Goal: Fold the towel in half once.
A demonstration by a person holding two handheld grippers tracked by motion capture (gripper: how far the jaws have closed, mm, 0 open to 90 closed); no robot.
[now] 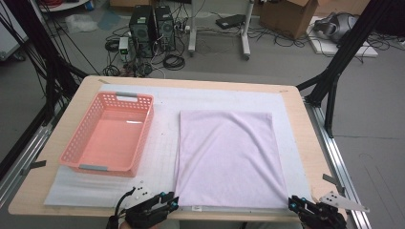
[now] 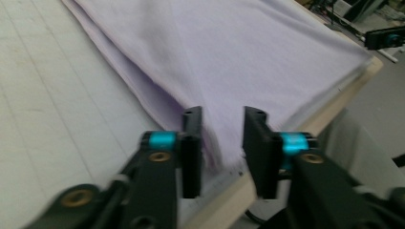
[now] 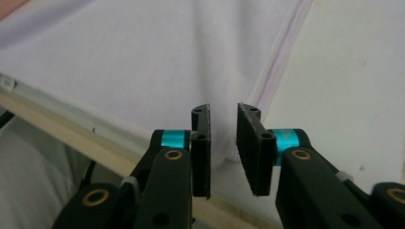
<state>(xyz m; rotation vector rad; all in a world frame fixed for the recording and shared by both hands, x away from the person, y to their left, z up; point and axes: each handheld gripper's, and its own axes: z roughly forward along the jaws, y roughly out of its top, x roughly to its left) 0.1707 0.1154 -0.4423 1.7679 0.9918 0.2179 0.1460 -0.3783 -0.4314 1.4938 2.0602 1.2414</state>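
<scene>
No lettering, label, brand, number or sign can be read. A small white tag [image 1: 196,208] sits at the near edge of the lilac cloth [image 1: 229,157], close to the counter's [image 1: 305,143] near edge; in the right gripper view the same tag [image 3: 8,83] shows faint dark marks, too small and blurred to make out. The pink basket [image 1: 71,143] near the counter's left edge bears no print that can be told. The cardboard box [image 1: 286,16] and the two dark computer towers [image 1: 153,28] on the floor beyond the far edge show no legible writing.
</scene>
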